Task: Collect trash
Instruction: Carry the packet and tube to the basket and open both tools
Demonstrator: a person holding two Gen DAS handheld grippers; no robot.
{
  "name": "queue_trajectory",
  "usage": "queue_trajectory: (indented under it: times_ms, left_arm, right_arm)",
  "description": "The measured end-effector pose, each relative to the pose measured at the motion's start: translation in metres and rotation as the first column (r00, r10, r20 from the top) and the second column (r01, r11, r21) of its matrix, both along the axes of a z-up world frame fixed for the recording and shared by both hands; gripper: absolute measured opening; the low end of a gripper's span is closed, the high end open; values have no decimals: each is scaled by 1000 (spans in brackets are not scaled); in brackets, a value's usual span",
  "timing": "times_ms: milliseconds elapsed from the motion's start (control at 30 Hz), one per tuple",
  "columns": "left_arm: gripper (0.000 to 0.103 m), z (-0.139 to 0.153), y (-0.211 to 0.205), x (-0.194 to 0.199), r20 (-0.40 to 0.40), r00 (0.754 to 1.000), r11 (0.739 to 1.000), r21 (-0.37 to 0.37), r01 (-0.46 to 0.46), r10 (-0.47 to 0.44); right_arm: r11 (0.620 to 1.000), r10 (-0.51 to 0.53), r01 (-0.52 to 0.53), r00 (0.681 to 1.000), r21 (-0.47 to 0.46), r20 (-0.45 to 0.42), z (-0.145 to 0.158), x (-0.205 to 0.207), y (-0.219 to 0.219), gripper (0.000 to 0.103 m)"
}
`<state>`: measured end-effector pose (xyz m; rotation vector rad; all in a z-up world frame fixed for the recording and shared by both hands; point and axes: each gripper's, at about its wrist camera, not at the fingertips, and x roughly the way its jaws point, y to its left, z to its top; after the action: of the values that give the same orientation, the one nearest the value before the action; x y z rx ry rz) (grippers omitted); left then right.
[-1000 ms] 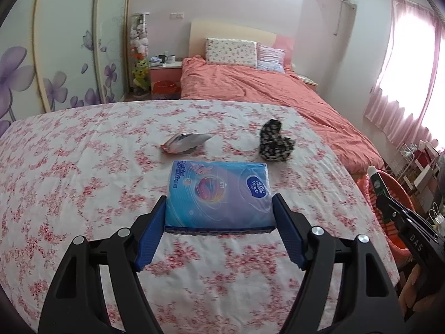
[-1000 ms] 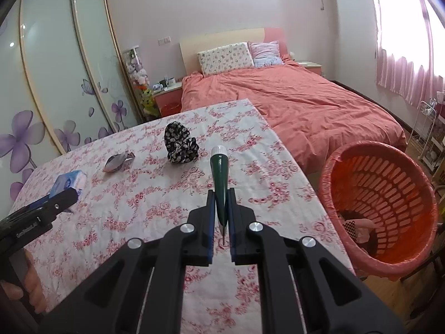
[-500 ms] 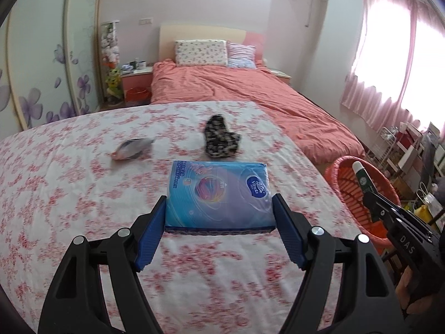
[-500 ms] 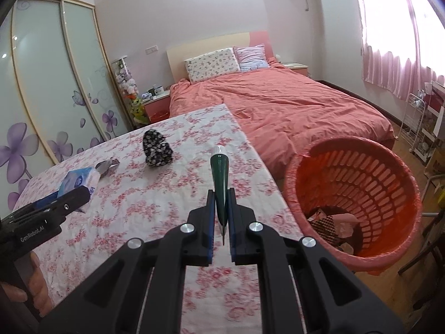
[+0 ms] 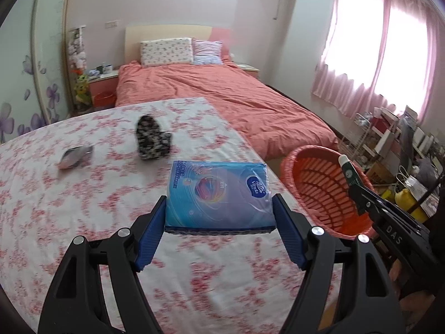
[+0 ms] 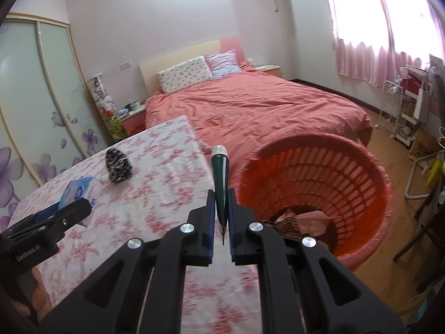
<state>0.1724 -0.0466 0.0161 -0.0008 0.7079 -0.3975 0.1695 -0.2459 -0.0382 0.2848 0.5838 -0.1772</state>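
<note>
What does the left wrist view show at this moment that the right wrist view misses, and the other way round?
Only the left wrist view shows the flattened silvery wrapper on the flowered tablecloth and the whole printed top of the blue tissue pack clamped in the left tongs. Only the right wrist view shows the crumpled trash lying at the bottom of the orange basket and the wooden floor. Both show the tissue pack, the basket, the black patterned cloth, the bed, and the green tube shut in the right tongs.

The blue tissue pack (image 5: pixel 219 194) reads "Vinda"; the right tongs (image 5: pixel 361 197) body reads "DAS".
</note>
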Motion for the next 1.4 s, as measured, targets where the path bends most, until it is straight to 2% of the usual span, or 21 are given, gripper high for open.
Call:
queue_trajectory:
  times_ms: [300, 667, 1167, 1300, 1400]
  left_arm:
    - [73, -3, -50, 1, 2, 995, 995, -24, 96, -96]
    - [73, -15, -128, 7, -20, 969, 969, -30, 244, -245]
    - [73, -39, -185, 14, -75, 938, 941, -12, 338, -338]
    - [75, -47, -192, 18, -97, 935, 939, 1, 344, -342]
    - [76, -51, -190, 22, -119, 934, 941, 4, 339, -336]
  right_arm:
    - [996, -89, 89, 996, 13, 18, -3, -9, -44, 9]
    - [985, -167, 165, 986, 46, 25, -14, -11, -96, 9]
    - [977, -197, 195, 980, 87, 25, -30, -6, -148, 10]
    - [975, -199, 194, 979, 109, 33, -31, -3, -155, 14]
    - [971, -211, 206, 977, 124, 31, -34, -3, -162, 27]
